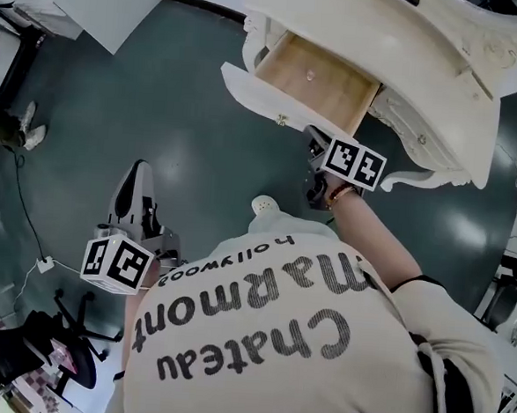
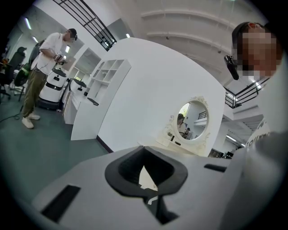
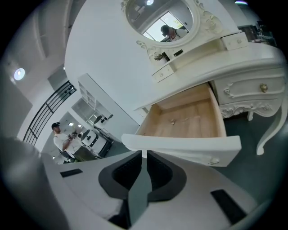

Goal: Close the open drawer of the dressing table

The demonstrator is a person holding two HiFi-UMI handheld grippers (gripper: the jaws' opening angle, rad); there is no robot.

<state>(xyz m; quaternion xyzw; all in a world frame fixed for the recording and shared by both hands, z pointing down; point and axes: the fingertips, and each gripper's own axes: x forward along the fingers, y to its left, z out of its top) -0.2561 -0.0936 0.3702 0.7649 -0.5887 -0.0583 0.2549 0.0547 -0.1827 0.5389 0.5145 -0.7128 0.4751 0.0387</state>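
Right gripper view: drawer stands pulled out, front panel crosswise just ahead of right gripper, fingers pressed together, empty. Left gripper, fingers likewise together w/ nothing btwn, hangs well apart; right's nearer.

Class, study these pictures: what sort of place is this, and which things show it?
Probably a lab or studio hall, not a bedroom: the dressing table stands on a bare green floor against a white partition, and a person works at a white machine nearby.

one open drawer, two grippers, one oval mirror
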